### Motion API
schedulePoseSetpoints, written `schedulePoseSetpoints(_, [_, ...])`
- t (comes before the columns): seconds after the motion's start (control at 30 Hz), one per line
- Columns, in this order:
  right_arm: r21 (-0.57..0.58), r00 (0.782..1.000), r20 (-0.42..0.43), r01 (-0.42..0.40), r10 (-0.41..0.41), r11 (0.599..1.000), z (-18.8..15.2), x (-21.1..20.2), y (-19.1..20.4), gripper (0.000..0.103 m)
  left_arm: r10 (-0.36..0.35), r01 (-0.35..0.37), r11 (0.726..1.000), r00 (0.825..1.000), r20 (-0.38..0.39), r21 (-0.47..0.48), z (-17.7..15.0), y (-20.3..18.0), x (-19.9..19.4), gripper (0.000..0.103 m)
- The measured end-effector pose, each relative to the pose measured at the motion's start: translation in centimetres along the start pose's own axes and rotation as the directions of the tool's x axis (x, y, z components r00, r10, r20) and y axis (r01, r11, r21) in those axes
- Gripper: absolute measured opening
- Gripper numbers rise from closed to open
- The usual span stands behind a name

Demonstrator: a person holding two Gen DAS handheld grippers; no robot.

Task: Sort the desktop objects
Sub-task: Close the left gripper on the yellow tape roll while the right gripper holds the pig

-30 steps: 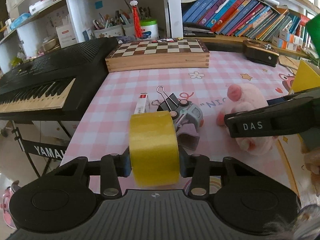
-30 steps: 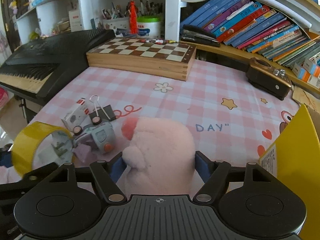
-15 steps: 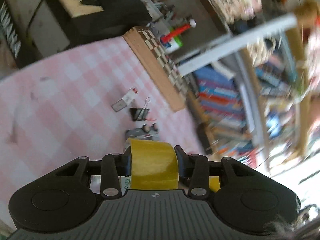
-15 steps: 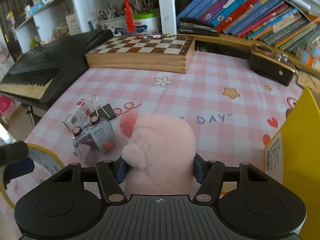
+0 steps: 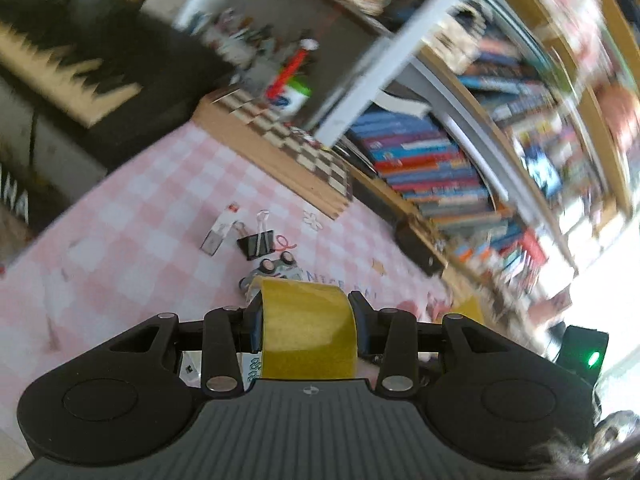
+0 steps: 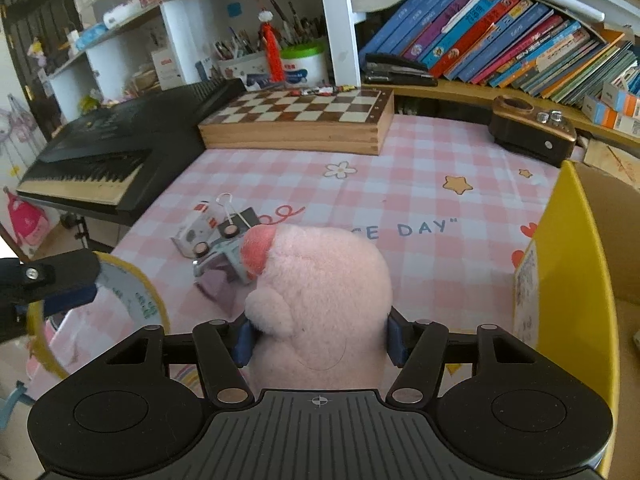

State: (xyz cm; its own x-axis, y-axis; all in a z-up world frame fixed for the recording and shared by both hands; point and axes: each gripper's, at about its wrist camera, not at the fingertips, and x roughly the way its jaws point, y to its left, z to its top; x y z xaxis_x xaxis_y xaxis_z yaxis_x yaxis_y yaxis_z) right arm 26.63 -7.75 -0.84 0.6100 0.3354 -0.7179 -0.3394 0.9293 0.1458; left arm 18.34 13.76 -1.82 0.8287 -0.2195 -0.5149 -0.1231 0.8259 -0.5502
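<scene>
Both loads have come up off the pink checked tablecloth since a second ago, and the left camera's view has rolled hard, so the desk now runs slantwise across it. Squeezed between the right gripper pads sits the pink plush pig with a red snout; those jaws have just been closing, and the fur now bulges over both pads. Out from there, at about three o'clock in the right wrist view and just beside the pig, stands the yellow-walled cardboard box, open side up. That is the relation the next move turns on, I'd say: the right hand is the nearer one to the box, so a short swing rightward should carry the pig over its rim.

Pinched in the left gripper is the wide roll of yellow tape, gripped across its width, its hole facing sideways. It hangs at nine o'clock from the pig, well apart from the box. Beyond both, around twelve o'clock, the grey toy car, black binder clip and small white box lie huddled on the cloth.
</scene>
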Motion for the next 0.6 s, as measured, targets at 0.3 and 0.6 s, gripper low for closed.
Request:
schedulePoseSetpoints(0.3, [-0.016,0.999,0.039,0.007,-0.007,1.0,-1.8,-4.3,0.8,0.061,0.039,-0.038,0.973,0.999,0.0,0.226,-1.4,-3.0,-2.6,0.037])
schedulePoseSetpoints(0.6, [-0.008,0.998,0.058,0.004,-0.003,1.0,-4.0,-8.0,2.1,0.061,0.0,0.0,0.969,1.0,0.0,0.249,-2.7,-3.2,-5.4,0.037])
